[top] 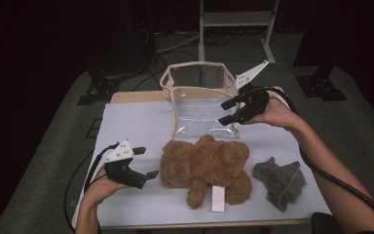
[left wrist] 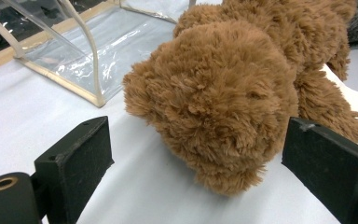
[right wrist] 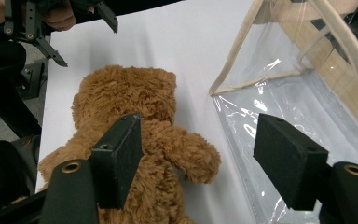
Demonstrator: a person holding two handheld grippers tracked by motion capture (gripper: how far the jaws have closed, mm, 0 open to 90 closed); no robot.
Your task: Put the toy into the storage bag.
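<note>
Teddy bear: brown teddy bear [top: 204, 165] lies flat on the worktop [top: 136, 122], near the front edge, about midway along it.
Clear bag: clear bag [top: 199, 105] sits at the back edge, just behind the bear.
Grey cloth: grey cloth [top: 280, 181] is crumpled near the front right corner.
Left tongs: left tongs [top: 146, 163] are wide apart and hold nothing, just beside the bear's head, near the front left corner.
Right tongs: right tongs [top: 225, 112] are wide apart and hold nothing, over the bag's right side.
</note>
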